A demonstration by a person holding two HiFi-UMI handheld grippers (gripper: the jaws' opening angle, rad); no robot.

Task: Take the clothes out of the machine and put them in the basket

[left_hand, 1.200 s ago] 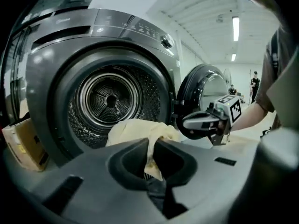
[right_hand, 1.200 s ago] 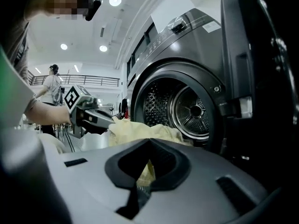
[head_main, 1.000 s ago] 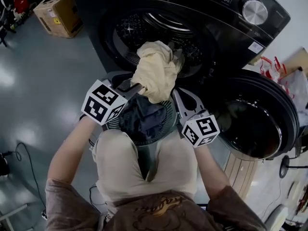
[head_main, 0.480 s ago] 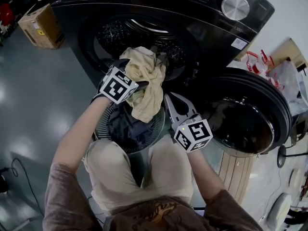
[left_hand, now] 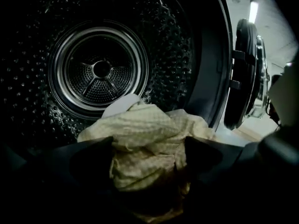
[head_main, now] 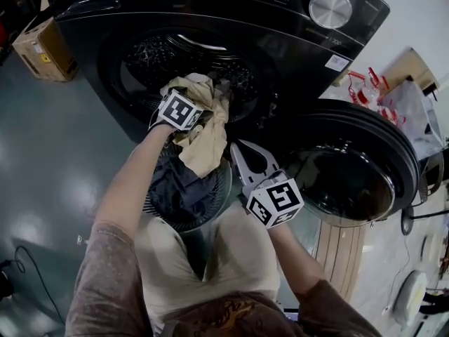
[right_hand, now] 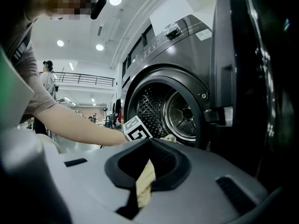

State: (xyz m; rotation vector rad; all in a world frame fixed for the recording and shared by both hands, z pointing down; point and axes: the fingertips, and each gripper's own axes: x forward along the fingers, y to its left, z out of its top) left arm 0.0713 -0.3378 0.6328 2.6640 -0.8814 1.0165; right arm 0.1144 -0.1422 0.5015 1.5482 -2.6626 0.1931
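Observation:
A cream cloth [head_main: 203,146] hangs from the mouth of the dark washing machine's drum [head_main: 151,55] down over the round mesh basket [head_main: 226,188]. Dark clothes [head_main: 179,181] lie in that basket. My left gripper [head_main: 207,97] reaches into the drum mouth. Its jaws have just been opening and stand wide, with the bunched cream cloth [left_hand: 140,129] lying loose between them, left gripper [left_hand: 148,143]. My right gripper [head_main: 236,150] hovers beside the basket with its jaws together; a strip of cream cloth shows through the slit between them, right gripper [right_hand: 149,141].
The machine's round door [head_main: 351,174] stands swung open at the right. A white item [left_hand: 119,107] lies in the drum behind the cream cloth. A cardboard box [head_main: 38,44] sits on the floor far left, bags [head_main: 393,104] far right. The person's knees are under the basket.
My left gripper has moved from above the basket up into the drum mouth, and the cream cloth went with it. Its jaws have spread. The right gripper has stayed put.

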